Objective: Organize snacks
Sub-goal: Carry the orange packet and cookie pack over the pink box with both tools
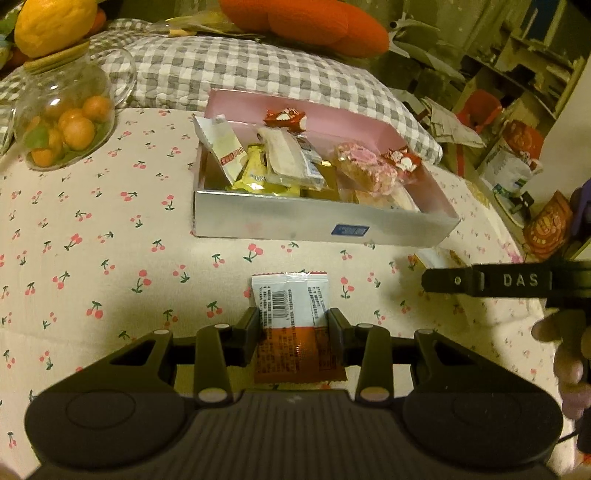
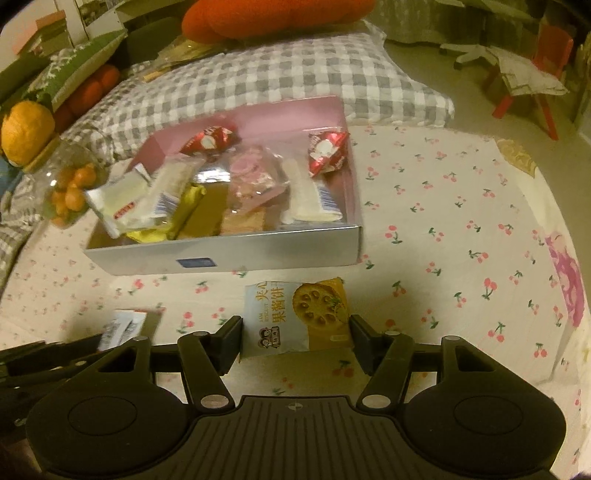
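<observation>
Left wrist view: pink-lined box (image 1: 436,221) on the cherry-print surface (image 1: 92,240), already stocked with a heap of wrapped snacks (image 1: 295,158); most of the sorting looks done. Two items remain outside it. Left hand-held gripper (image 1: 291,325), level, low over the surface, clamped on the orange-and-white packet (image 1: 288,306). Right hand-held gripper (image 2: 295,339), likewise low, jaws straddling the jam biscuit packet (image 2: 299,317) just before the box; contact cannot be told.

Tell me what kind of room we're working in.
Probably a home bedroom or living room: the snack box sits on a cherry-print cloth, beside a checked pillow and orange plush toys.
</observation>
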`<state>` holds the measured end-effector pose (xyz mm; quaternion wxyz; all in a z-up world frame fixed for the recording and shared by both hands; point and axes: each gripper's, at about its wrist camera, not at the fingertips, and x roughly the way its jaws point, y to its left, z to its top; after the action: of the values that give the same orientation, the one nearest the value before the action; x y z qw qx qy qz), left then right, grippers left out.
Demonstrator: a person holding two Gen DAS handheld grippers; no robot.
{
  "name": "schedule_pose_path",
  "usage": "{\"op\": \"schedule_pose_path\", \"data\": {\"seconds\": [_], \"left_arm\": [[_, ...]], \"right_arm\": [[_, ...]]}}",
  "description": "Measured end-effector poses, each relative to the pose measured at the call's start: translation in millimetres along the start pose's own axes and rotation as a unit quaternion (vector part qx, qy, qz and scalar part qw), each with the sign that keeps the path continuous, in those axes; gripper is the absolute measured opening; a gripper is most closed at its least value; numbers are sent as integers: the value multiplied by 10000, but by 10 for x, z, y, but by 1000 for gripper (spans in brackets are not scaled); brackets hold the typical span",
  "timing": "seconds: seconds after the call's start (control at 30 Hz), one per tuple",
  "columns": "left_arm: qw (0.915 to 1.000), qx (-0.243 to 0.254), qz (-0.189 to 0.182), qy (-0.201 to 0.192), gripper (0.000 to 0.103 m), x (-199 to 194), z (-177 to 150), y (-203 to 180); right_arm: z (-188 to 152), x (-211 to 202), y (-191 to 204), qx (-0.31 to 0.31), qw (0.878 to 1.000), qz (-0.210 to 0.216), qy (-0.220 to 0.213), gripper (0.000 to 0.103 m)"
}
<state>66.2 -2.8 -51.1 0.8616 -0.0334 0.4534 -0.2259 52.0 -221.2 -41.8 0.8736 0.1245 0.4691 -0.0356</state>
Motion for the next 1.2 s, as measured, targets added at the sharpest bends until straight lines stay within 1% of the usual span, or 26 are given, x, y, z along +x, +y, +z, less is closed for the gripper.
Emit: {"op": "schedule_pose_path", "data": {"seconds": [0.13,0.37,0.6,0.7,0.8,1.0,1.2], "left_arm": [[9998,-179,-81,-84,36,-65,77,24],[9987,-339,-168,-343,36,-163,235,10],[9972,-94,-273,-689,36,-189,473,-113],[9965,-20,-362,-748,36,-87,619,-188],[9967,17,-398,-705,36,90,758,-283],[9978,188,-218,-594,36,398,869,-409],[9982,224,-146,-538,37,597,909,-444]], "right_arm": [[28,-97,30,158,9996,218,-16,62],[122,-254,16,504,9969,582,-154,62],[291,-348,-117,967,9905,884,-410,62],[388,-315,-168,1044,9899,828,-475,62],[496,-262,-230,1161,9884,815,-544,62],[661,-106,-339,1419,9860,677,-547,62],[707,71,-386,1517,9860,546,-426,62]]}}
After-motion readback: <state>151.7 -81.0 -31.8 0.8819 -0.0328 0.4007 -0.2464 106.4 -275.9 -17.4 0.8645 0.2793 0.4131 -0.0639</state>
